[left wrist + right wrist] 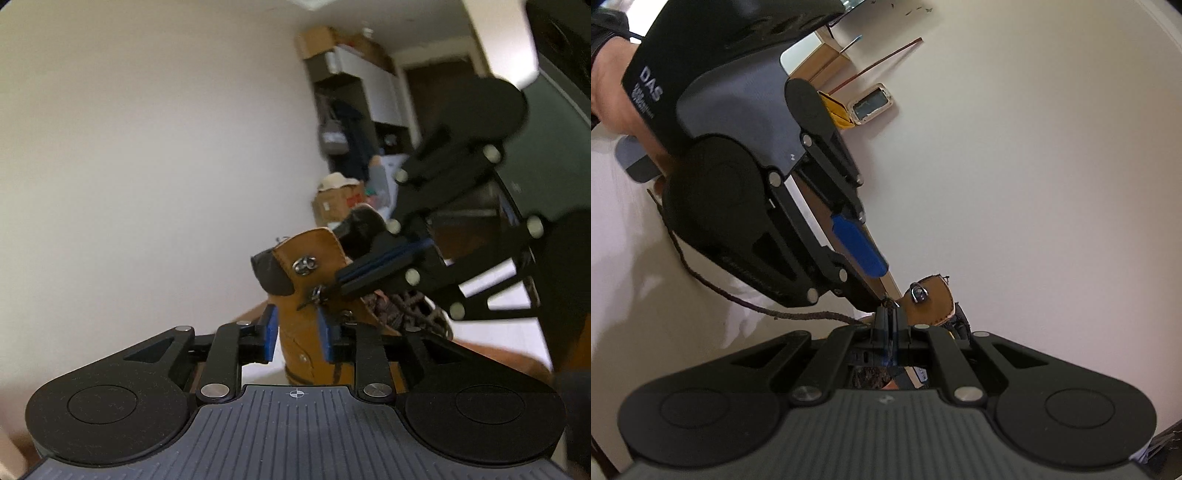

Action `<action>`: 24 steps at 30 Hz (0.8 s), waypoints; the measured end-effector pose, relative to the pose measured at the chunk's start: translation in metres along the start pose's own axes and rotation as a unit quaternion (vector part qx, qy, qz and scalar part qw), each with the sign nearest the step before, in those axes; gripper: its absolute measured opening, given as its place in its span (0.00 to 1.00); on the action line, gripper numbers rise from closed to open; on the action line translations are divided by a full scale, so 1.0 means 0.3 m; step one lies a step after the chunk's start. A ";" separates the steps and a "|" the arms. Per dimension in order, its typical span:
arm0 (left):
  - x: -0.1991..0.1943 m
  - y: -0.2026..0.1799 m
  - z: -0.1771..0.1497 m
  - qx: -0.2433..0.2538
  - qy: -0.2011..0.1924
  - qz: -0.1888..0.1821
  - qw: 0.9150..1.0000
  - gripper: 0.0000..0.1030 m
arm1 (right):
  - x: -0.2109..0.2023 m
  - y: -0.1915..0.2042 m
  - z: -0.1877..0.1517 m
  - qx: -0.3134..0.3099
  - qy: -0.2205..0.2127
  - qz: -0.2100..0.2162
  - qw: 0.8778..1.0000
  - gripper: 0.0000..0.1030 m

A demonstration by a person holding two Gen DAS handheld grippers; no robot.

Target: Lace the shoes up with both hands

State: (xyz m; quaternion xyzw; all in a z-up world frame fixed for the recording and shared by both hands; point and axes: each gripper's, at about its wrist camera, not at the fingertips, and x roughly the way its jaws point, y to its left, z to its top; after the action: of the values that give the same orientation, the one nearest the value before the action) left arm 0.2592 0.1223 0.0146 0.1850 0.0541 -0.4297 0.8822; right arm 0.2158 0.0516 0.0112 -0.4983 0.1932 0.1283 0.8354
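A tan leather boot (306,332) stands upright, with metal lace hooks (304,265) on its upper flap. My left gripper (298,334) is open, one blue pad on either side of the boot's ankle leather; I cannot tell whether the pads touch it. My right gripper (332,290) comes in from the right, shut, with its tips at a lower hook. In the right wrist view the right gripper (888,317) is shut beside the boot flap (931,299), and a brown lace (757,308) trails in from the left to its fingers. The left gripper (882,291) reaches down from the upper left.
Cardboard boxes (336,201) and a cluttered shelf unit (369,92) stand behind the boot. A plain white wall (147,166) fills the left. A person's hand (613,92) holds the left gripper. A yellow object (836,110) and a small framed tray (871,103) lie beyond.
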 end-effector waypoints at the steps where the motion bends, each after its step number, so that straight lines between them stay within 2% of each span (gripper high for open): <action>1: 0.001 -0.011 0.000 0.027 0.000 0.004 1.000 0.28 | -0.002 -0.001 0.001 -0.001 0.000 0.001 1.000 0.03; 5: 0.013 -0.056 -0.002 0.129 0.007 0.011 0.992 0.30 | -0.039 0.002 -0.006 0.000 -0.002 0.004 1.000 0.03; 10: 0.028 -0.097 -0.004 0.193 0.013 0.017 0.981 0.30 | -0.062 0.000 -0.011 0.003 -0.004 0.004 1.000 0.03; 12: 0.026 -0.105 -0.004 0.196 0.016 0.014 0.980 0.22 | -0.072 -0.002 -0.012 0.005 -0.005 0.005 1.000 0.03; 14: 0.034 -0.120 -0.004 0.201 0.019 0.015 0.979 0.09 | -0.085 -0.003 -0.014 0.006 -0.007 0.005 1.000 0.03; 19: 0.035 -0.151 -0.009 0.221 0.025 0.028 0.975 0.03 | -0.113 -0.005 -0.016 0.008 -0.011 0.008 1.000 0.04; 24: 0.037 -0.165 0.001 0.212 0.038 0.038 0.976 0.02 | -0.153 -0.012 -0.023 0.018 -0.017 0.008 1.000 0.08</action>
State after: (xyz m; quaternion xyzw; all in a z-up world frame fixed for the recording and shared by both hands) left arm 0.2276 0.0861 -0.0017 0.3865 -0.0115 -0.3904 0.8355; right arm 0.1748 0.0428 0.0317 -0.4795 0.1856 0.1401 0.8461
